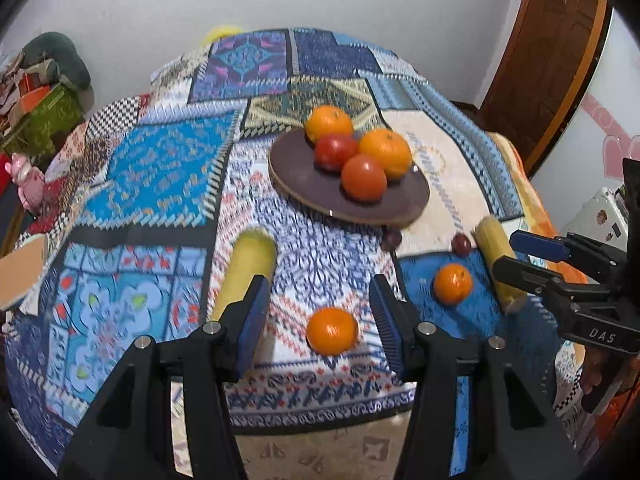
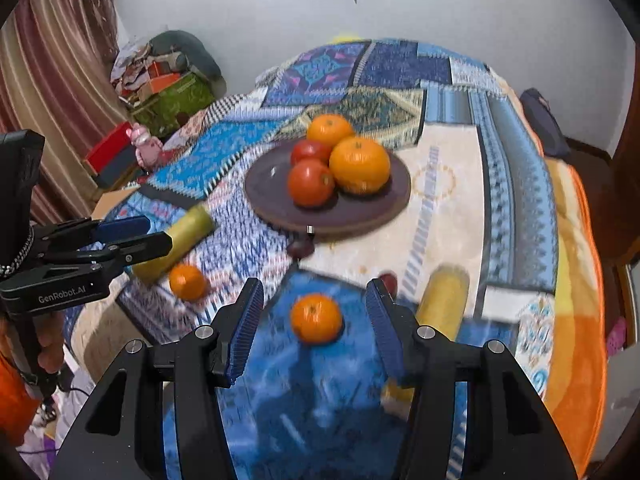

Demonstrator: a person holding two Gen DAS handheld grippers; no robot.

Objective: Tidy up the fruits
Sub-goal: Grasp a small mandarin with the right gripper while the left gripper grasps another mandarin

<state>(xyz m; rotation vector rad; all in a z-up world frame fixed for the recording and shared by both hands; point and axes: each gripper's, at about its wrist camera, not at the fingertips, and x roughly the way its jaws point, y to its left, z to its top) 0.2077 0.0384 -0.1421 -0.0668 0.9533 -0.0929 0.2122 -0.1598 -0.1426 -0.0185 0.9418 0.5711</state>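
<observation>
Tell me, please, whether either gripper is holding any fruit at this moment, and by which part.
Nothing is held. The left gripper and right gripper are both open, each framing a small round orange mandarin on the patchwork cloth without touching it.

I see a round dark wooden plate [image 1: 304,184] lying on the patchwork quilt [image 1: 160,168], carrying two oranges and two red tomatoes packed together toward its far right side. Nearer me, one loose orange [image 1: 332,330] sits on the quilt between my left gripper's [image 1: 318,320] spread fingers, and another loose orange [image 2: 316,318] sits between my right gripper's [image 2: 316,320] spread fingers. A yellow corn cob [image 1: 244,272] lies left of the first orange; a second corn cob [image 2: 442,304] lies right of the other.
</observation>
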